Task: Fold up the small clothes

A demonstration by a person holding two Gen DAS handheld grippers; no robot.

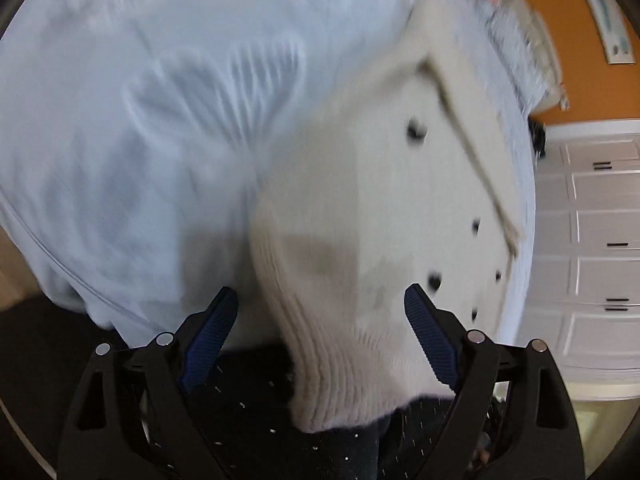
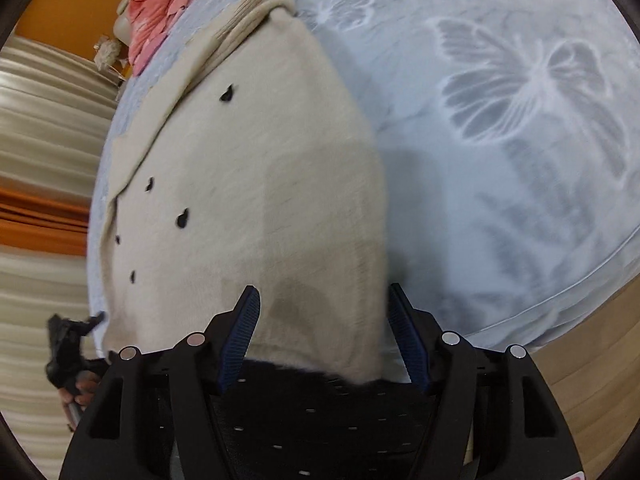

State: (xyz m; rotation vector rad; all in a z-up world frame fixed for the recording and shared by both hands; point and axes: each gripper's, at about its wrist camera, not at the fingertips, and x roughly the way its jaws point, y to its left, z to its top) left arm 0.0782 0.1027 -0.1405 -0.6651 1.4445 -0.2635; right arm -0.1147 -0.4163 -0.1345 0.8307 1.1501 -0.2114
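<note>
Cream knit sweater (image 2: pixel 256 184) lying flat on bed (image 2: pixel 500 160), over pale blue bedspread w/ butterfly print (image 2: pixel 532 80). Small black heart-like dots (image 2: pixel 227 94) scattered across sweater front. Ribbed hem (image 1: pixel 340 384) hanging over near bed edge in left wrist view. One sleeve folded across body, ribbed cuff (image 2: pixel 240 12) up toward far end in right wrist view.

Left gripper (image 1: pixel 320 340): wide open, blue-padded fingers (image 1: pixel 210 336) either side of hem, nothing clamped. Can't tell if pads touch the knit; left view motion-blurred.

Right gripper (image 2: pixel 322 336): also wide open, straddling near edge of sweater close to its right side; right finger sits just beside sweater's side edge, over bedspread. Nothing held.

Pink garment (image 2: pixel 156 12) bunched at far corner of bed, well apart from sweater. Dark speckled fabric (image 2: pixel 312 420) below both grippers, in front of bed edge.

Bkgd: orange wall (image 1: pixel 580 48), white panelled cabinets w/ black handles (image 1: pixel 592 240) on right of left view; striped beige curtain (image 2: pixel 44 128) on left of right view. Other handheld gripper unit and part of a hand visible low left in right view (image 2: pixel 70 360).
</note>
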